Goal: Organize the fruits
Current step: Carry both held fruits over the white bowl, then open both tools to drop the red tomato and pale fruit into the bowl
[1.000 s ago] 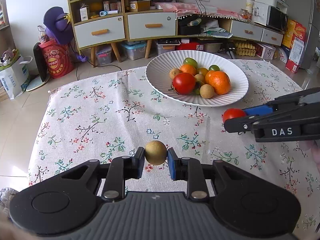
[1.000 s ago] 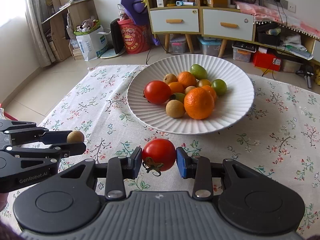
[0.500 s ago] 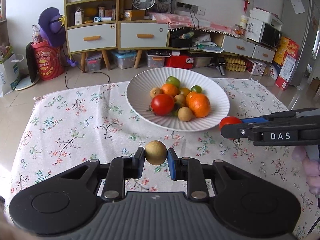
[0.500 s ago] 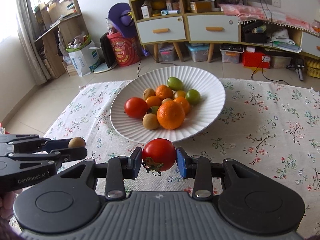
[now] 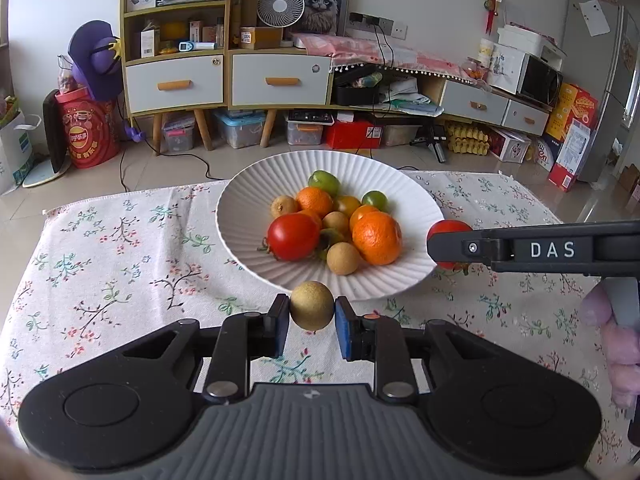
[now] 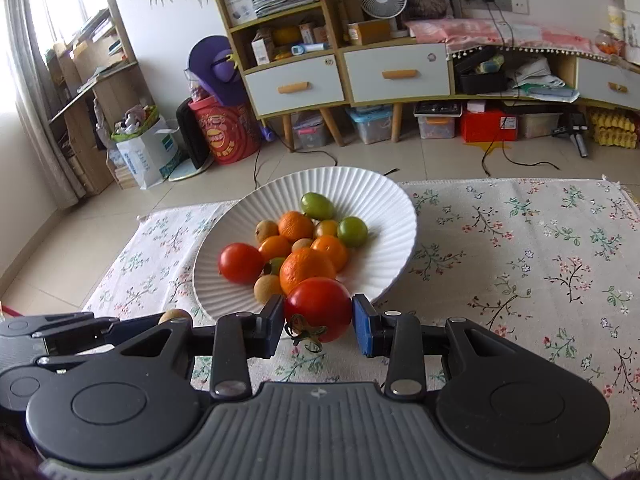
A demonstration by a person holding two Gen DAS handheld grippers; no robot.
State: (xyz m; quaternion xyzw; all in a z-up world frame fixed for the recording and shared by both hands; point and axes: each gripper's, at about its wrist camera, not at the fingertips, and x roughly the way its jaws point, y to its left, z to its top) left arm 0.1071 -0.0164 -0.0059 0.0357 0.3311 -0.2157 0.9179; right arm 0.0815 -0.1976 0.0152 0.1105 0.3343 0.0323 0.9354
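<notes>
A white ribbed plate (image 5: pixel 248 196) (image 6: pixel 384 208) holds several fruits: a red tomato (image 5: pixel 293 236), oranges (image 5: pixel 377 237), green and brown small fruits. My left gripper (image 5: pixel 311 322) is shut on a brown round fruit (image 5: pixel 312 305), held just in front of the plate's near rim. My right gripper (image 6: pixel 318 326) is shut on a red tomato (image 6: pixel 318 309), held at the plate's near right rim. In the left wrist view the right gripper (image 5: pixel 440 245) shows side-on with that tomato (image 5: pixel 448 227). The left gripper also shows in the right wrist view (image 6: pixel 176 322).
The plate stands on a floral tablecloth (image 5: pixel 120 248) (image 6: pixel 520 248) over a table. Beyond the far edge is tiled floor, a wooden cabinet with drawers (image 5: pixel 224 76) and boxes.
Both grippers have risen and moved toward the plate, each still holding its fruit. The plate now lies directly ahead of both.
</notes>
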